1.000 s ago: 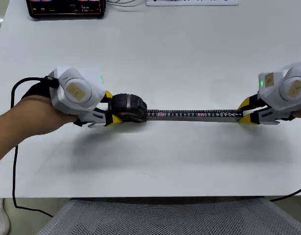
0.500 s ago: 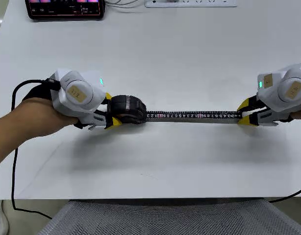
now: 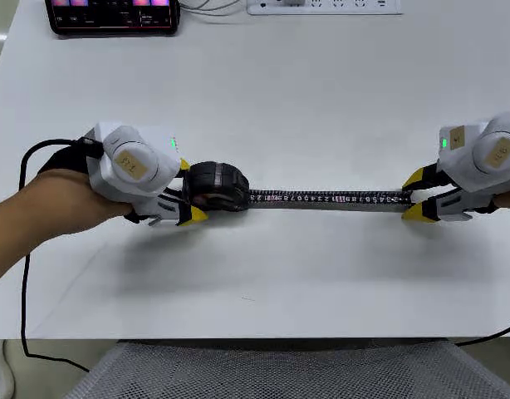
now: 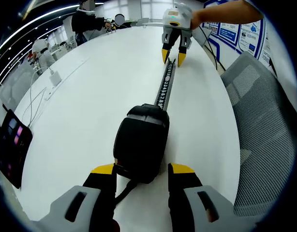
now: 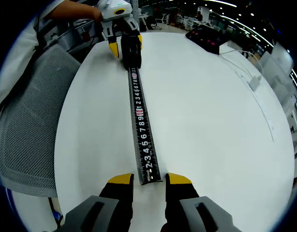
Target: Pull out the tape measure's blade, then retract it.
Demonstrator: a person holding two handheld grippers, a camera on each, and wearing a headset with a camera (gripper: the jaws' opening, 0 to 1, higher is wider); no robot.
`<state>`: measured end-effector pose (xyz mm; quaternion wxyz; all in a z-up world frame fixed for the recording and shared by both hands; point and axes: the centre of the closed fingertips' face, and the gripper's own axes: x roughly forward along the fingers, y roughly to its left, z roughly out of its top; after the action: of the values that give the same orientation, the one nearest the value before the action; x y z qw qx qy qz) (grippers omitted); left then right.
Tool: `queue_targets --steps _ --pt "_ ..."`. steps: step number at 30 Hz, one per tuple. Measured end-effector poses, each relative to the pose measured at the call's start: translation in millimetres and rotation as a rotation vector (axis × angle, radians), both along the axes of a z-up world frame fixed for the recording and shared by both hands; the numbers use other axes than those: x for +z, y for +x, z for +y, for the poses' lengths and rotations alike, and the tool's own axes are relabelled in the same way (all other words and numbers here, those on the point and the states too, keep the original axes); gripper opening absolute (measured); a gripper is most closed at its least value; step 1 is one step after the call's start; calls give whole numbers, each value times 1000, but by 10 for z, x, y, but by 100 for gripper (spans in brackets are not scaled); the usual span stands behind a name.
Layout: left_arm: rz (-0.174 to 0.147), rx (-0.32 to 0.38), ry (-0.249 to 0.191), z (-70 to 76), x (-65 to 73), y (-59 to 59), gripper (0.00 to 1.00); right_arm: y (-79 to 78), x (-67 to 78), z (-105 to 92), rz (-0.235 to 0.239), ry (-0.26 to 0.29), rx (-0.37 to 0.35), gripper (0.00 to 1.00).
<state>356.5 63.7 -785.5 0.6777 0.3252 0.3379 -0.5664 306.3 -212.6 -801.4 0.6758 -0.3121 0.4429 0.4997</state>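
The black tape measure case (image 3: 216, 185) sits on the white table (image 3: 321, 100), and my left gripper (image 3: 190, 190) is shut on its rear end. In the left gripper view the case (image 4: 141, 142) lies between the yellow tips of the left gripper (image 4: 141, 170). The dark numbered blade (image 3: 326, 198) runs from the case to my right gripper (image 3: 415, 195). In the right gripper view the blade's end (image 5: 149, 179) lies between the spread yellow tips of the right gripper (image 5: 150, 180), which is open with small gaps on both sides.
A dark screen device (image 3: 112, 14) and a white power strip (image 3: 321, 6) lie at the table's far edge. A black cable (image 3: 24, 249) hangs off the left side. A grey mesh chair (image 3: 263, 370) stands below the table's near edge.
The right gripper's jaws have spread apart and let go of the blade's end. The left gripper and the case have stayed where they were.
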Motion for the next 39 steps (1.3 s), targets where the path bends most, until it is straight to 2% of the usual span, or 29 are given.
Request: queue_targets --steps 2,12,14,15,18,22,24,26,32,36,39 --pt "-2 3 1 7 0 5 38 -10 3 16 9 8 -7 23" --pt "-15 10 -3 40 42 22 38 51 118 74 -18 48 -37 24" --pt "-23 29 -18 53 87 42 41 64 158 88 -26 66 -53 25" --pt "-36 39 -29 60 116 59 43 80 191 116 -33 91 -77 26" --pt "-26 69 -55 79 168 53 44 93 260 159 -40 138 -119 27" --pt "-37 103 -79 113 240 43 45 96 298 188 -50 164 -148 29" --pt "-30 117 -95 116 260 36 45 100 299 199 -51 172 -157 29" --pt "-43 115 -94 133 272 41 44 102 293 202 -53 173 -161 29" --pt "-52 162 -126 161 348 72 45 83 322 234 -67 185 -176 30" --pt "-47 195 -151 182 400 32 46 77 360 245 -68 212 -212 32" --pt "-45 215 -171 209 437 -14 47 60 375 252 -76 213 -218 34"
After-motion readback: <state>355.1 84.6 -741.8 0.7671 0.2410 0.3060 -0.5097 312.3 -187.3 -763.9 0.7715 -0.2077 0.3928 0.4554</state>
